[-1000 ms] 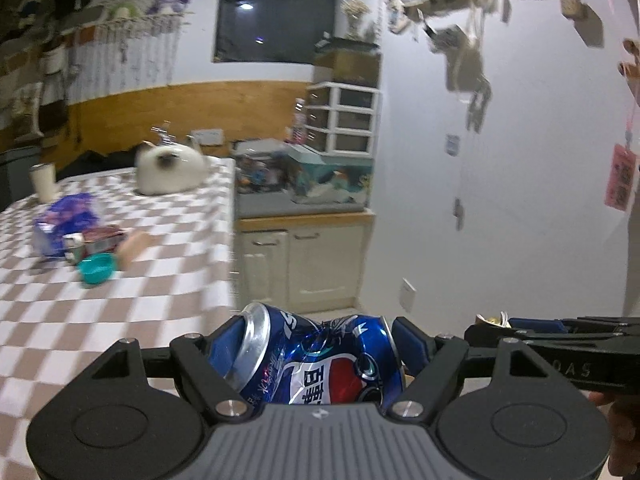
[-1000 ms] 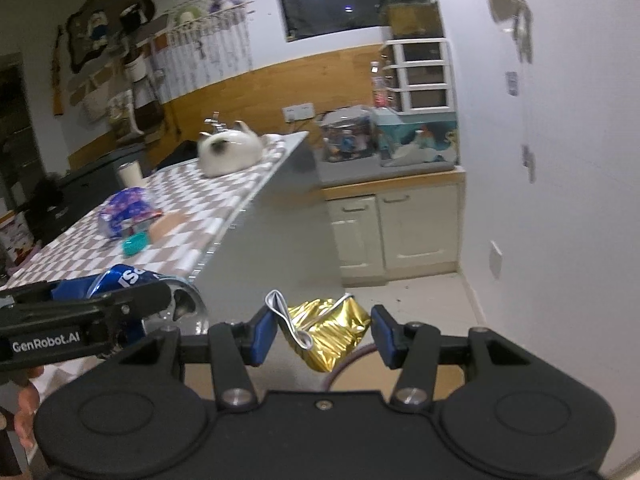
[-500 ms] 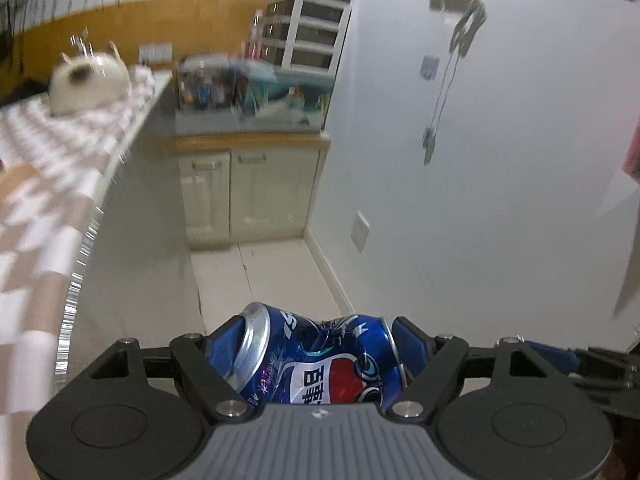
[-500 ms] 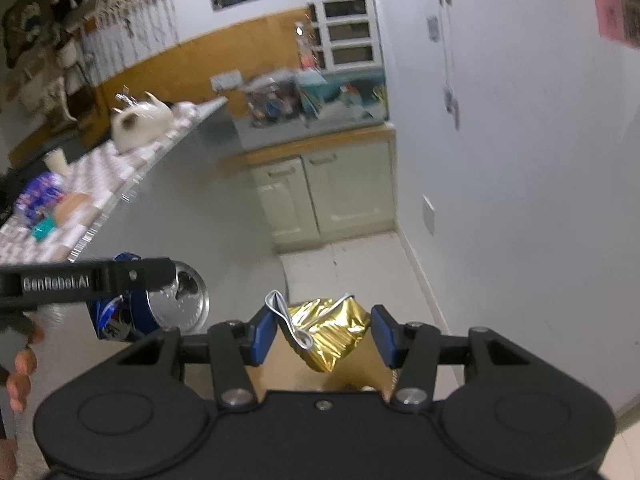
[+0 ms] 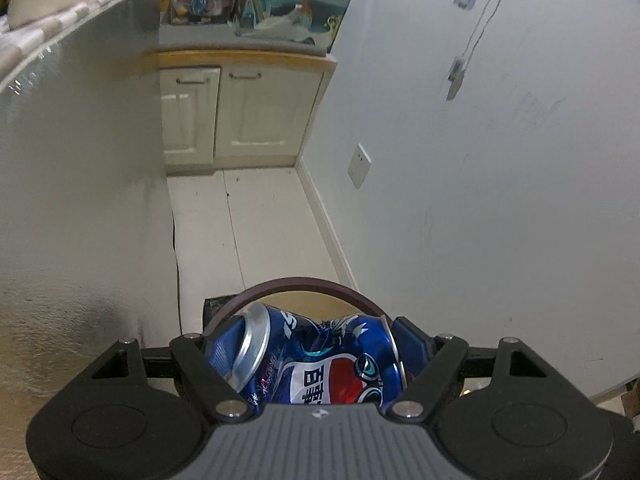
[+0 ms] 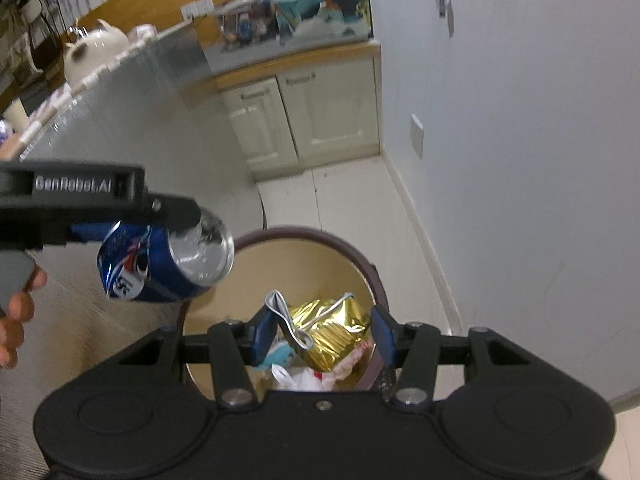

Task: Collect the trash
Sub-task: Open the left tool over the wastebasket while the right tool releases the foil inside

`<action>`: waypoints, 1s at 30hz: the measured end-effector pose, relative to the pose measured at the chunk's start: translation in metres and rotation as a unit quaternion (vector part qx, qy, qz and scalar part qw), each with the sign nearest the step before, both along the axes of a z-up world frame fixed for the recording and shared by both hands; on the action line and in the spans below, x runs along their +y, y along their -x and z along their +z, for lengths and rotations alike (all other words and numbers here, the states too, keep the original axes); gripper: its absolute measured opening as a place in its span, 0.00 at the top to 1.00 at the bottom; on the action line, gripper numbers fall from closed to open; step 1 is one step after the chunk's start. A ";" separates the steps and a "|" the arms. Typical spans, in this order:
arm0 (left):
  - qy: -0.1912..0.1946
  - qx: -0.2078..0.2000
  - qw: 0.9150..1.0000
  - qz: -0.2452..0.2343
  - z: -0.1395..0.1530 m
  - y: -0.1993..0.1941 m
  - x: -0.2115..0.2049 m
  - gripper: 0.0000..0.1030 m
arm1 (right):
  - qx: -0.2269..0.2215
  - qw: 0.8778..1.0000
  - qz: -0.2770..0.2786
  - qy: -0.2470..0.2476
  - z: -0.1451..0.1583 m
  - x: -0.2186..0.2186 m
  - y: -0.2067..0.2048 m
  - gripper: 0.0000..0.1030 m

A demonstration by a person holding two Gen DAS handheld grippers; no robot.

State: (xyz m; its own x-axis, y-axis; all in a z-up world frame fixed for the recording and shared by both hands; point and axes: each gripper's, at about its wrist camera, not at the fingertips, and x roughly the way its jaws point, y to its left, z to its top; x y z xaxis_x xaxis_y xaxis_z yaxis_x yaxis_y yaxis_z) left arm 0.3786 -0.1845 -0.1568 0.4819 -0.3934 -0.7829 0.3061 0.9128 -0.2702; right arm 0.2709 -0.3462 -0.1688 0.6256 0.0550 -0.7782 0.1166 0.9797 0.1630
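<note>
A crushed blue cola can (image 5: pixel 316 360) lies sideways between the pads of my left gripper (image 5: pixel 316 350), which is shut on it. In the right wrist view the same can (image 6: pixel 160 264) hangs over the left rim of a round bin (image 6: pixel 360 260) with a dark rim and tan inside. My right gripper (image 6: pixel 322 330) is shut on a crumpled gold foil wrapper (image 6: pixel 332 330), held over the bin's mouth. Paper and plastic scraps (image 6: pixel 304 378) lie in the bin. The bin's rim (image 5: pixel 304 285) shows just past the can in the left wrist view.
The bin stands on a pale tiled floor (image 5: pixel 248 224) in a narrow gap between a grey counter side (image 5: pixel 80 184) on the left and a white wall (image 5: pixel 500 160) on the right. Cream cabinets (image 5: pixel 240 116) close the far end. A hand (image 6: pixel 18 320) holds the left gripper.
Both grippers have come down and tilted toward the floor, away from the checkered table. The bin has come into view beneath them. Both grips are unchanged.
</note>
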 end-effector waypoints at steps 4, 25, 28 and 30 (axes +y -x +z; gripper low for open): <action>0.000 0.019 1.000 0.002 -0.012 -0.012 -0.005 0.23 | 0.020 1.000 0.012 -0.005 -0.016 0.002 -0.009 0.49; -0.019 0.109 0.993 0.033 -0.059 -0.054 -0.007 0.02 | 0.082 0.994 0.067 -0.014 -0.066 0.013 -0.054 0.49; -0.035 0.110 0.993 0.030 -0.062 -0.053 -0.008 0.00 | 0.087 0.993 0.073 -0.016 -0.069 0.010 -0.058 0.49; -0.048 0.116 0.992 0.032 -0.066 -0.053 -0.008 0.00 | 0.091 0.993 0.077 -0.015 -0.072 0.009 -0.061 0.49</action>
State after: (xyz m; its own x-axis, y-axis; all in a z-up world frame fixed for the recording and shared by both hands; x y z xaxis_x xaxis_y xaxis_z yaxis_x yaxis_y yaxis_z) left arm 0.4315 -0.1920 -0.2225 0.3058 -0.2861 -0.9081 0.1870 0.9532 -0.2374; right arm 0.3315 -0.3368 -0.2406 0.4577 0.1647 -0.8737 -0.0042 0.9831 0.1831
